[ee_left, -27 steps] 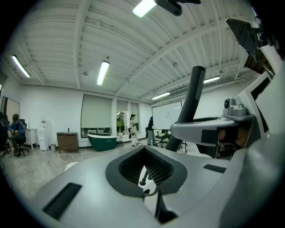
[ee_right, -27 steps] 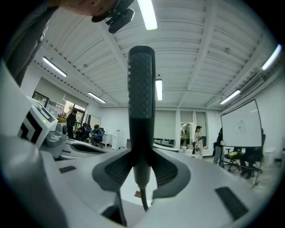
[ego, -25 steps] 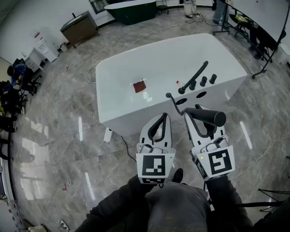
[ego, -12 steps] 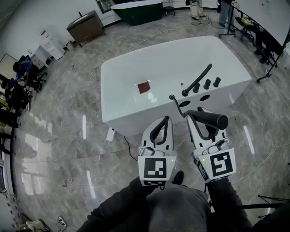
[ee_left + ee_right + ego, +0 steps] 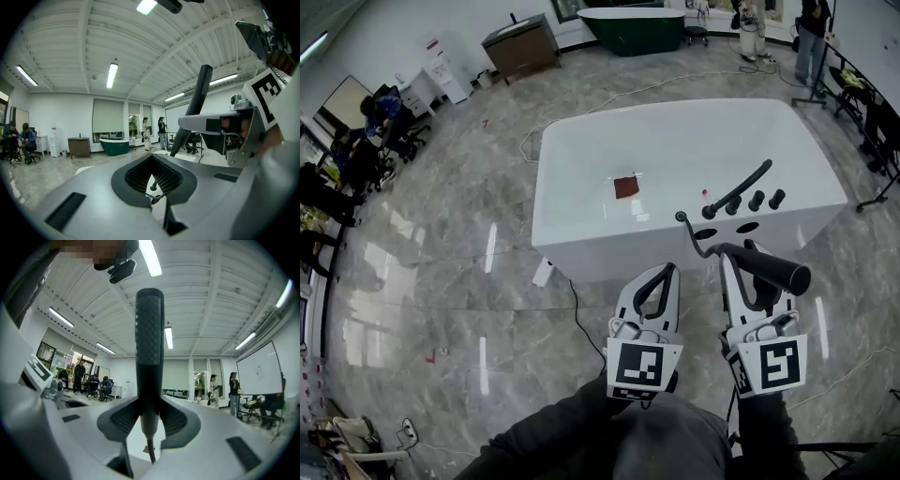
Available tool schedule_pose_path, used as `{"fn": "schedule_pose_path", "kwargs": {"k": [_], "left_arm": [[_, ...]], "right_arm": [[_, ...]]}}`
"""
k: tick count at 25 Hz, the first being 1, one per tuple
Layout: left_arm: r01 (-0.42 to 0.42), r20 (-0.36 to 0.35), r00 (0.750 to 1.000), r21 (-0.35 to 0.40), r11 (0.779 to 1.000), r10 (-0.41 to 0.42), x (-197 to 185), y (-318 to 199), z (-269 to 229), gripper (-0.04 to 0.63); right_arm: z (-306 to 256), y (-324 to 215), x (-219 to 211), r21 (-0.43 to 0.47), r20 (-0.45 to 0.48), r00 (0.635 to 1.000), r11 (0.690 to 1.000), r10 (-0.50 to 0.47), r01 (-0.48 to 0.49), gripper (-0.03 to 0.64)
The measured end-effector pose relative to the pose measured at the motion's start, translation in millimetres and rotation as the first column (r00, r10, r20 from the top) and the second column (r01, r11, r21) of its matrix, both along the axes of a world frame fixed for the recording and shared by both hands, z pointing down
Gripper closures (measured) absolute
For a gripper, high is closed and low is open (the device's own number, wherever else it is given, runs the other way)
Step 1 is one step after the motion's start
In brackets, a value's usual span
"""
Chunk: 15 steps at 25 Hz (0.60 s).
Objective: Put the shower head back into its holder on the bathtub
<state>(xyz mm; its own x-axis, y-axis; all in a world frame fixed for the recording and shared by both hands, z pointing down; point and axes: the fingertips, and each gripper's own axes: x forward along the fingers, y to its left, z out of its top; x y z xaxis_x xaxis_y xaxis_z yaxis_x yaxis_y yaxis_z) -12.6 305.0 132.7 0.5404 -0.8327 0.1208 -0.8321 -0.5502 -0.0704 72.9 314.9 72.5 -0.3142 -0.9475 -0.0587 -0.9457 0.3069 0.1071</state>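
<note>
Gripping the shower head [image 5: 780, 271] firmly, right gripper [image 5: 746, 260] hovers near the bathtub [image 5: 598, 258]; left gripper [image 5: 666, 272], jaws closed together and empty, sits alongside.

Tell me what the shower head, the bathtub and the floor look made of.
Shower head: matte black with a dimpled grip, probably plastic or rubber-coated.
Bathtub: glossy, seamless white, likely acrylic or enamel.
Floor: polished grey veined stone or stone-look tile; it mirrors the ceiling lights.
</note>
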Motion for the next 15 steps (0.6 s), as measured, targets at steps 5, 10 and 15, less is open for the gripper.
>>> {"fn": "schedule_pose_path", "kwargs": {"k": [5,10,15], "left_arm": [[0.013,-0.011,1.0,-0.007,1.0,-0.014,-11,-28,9,0.592],[0.018,-0.028,0.999,-0.019,1.0,-0.019,-19,-66,14,0.592],[0.008,-0.032,0.999,-0.03,1.0,-0.009,-21,-91,14,0.592]], "right_arm": [[-3,-18,-5,0.008,-0.006,1.0,1.0,-0.005,0.005,0.476],[2,-40,-16,-0.016,-0.024,0.999,1.0,-0.027,0.026,0.477],[-1,-61,-18,-0.029,-0.033,0.999,0.999,-0.018,0.017,0.477]]}}
